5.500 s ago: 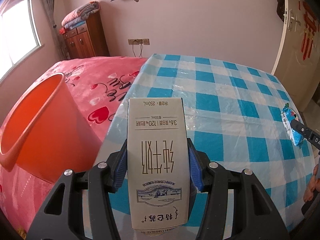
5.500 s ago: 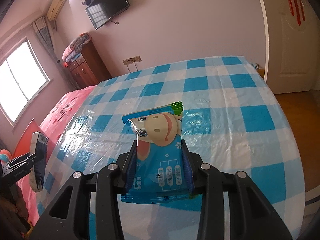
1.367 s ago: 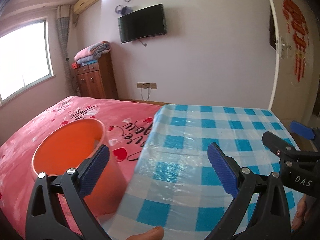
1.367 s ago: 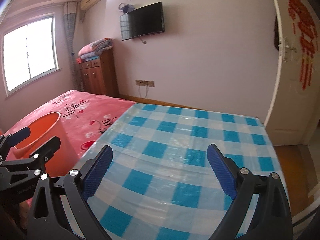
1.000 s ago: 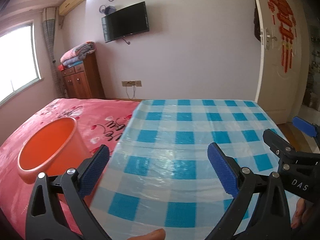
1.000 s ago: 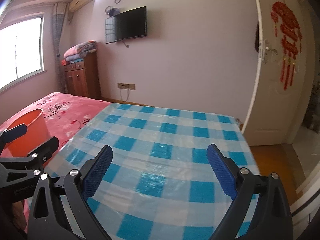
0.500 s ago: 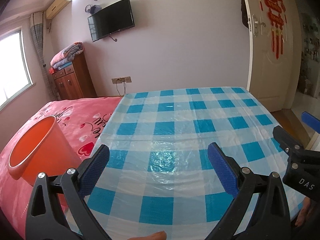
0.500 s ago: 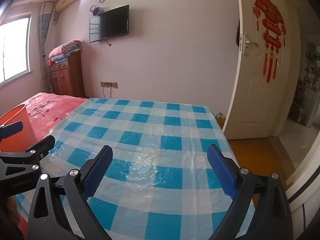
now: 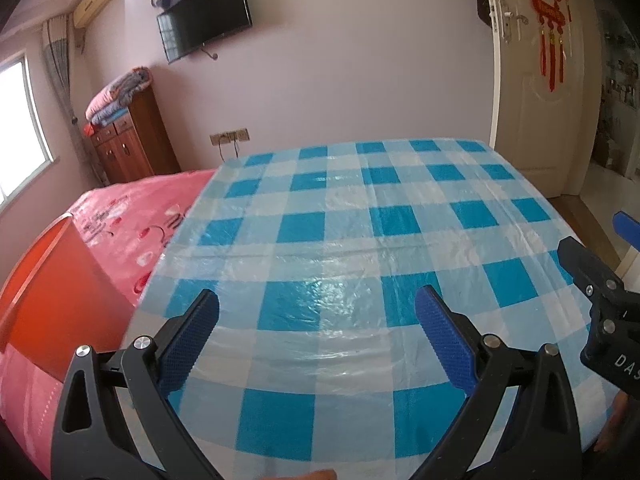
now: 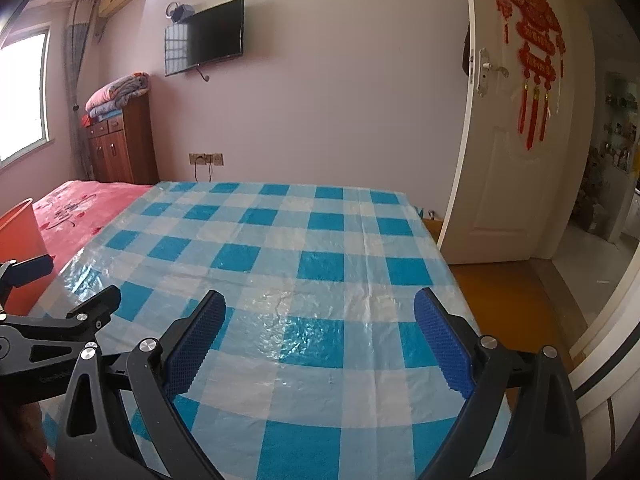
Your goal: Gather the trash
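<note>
Both grippers are empty and spread wide: the left gripper (image 9: 316, 320) hangs over the near-left part of the surface (image 9: 360, 208), its blue pads (image 9: 444, 344) far apart with only checked cloth showing between them, and the right gripper (image 10: 320, 320) hangs over the near-right part in the same wide stance. Each points forward and slightly down across the cloth toward the far wall, held level above it and touching nothing; each also shows at the side of the other's view, so the two are held side by side near the front edge. No trash is visible anywhere on the blue-and-white checked cloth in either view, from the near edge to the far corners. The orange bin (image 9: 52, 292) stands on the pink bed (image 9: 120, 216) just beside the left edge of the surface, but its inside cannot be seen from these angles, so what it holds cannot be told. Judging by the bare cloth and the empty grippers, the collecting looks finished or very nearly so; anything left would have to lie outside the two views.
</note>
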Tool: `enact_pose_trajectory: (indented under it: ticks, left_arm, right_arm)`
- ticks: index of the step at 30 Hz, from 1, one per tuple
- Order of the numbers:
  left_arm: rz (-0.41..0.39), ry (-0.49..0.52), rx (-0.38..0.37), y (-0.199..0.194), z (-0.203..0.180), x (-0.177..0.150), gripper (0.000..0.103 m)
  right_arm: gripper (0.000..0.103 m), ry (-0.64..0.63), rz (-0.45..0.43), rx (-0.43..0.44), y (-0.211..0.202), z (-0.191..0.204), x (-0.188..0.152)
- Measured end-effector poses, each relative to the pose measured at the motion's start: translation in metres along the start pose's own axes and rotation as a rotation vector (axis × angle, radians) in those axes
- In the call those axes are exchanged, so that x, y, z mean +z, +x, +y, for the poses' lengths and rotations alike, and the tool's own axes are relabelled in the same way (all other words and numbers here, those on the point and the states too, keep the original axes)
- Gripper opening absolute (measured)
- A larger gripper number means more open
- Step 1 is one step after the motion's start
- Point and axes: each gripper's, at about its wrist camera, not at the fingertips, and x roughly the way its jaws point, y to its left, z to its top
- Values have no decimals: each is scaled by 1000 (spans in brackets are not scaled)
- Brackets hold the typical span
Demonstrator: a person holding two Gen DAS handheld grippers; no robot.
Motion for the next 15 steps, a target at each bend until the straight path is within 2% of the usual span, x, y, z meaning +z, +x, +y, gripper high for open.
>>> enact_pose_trajectory:
  ticks: [7, 15]
  left_arm:
    - [108, -31, -5, 45, -6, -5, 99]
    - [230, -98, 22, 96, -8, -5, 99]
  right_arm:
    - [94, 21, 82, 12, 41, -7, -7]
    - [94, 53, 256, 16, 105, -17, -9]
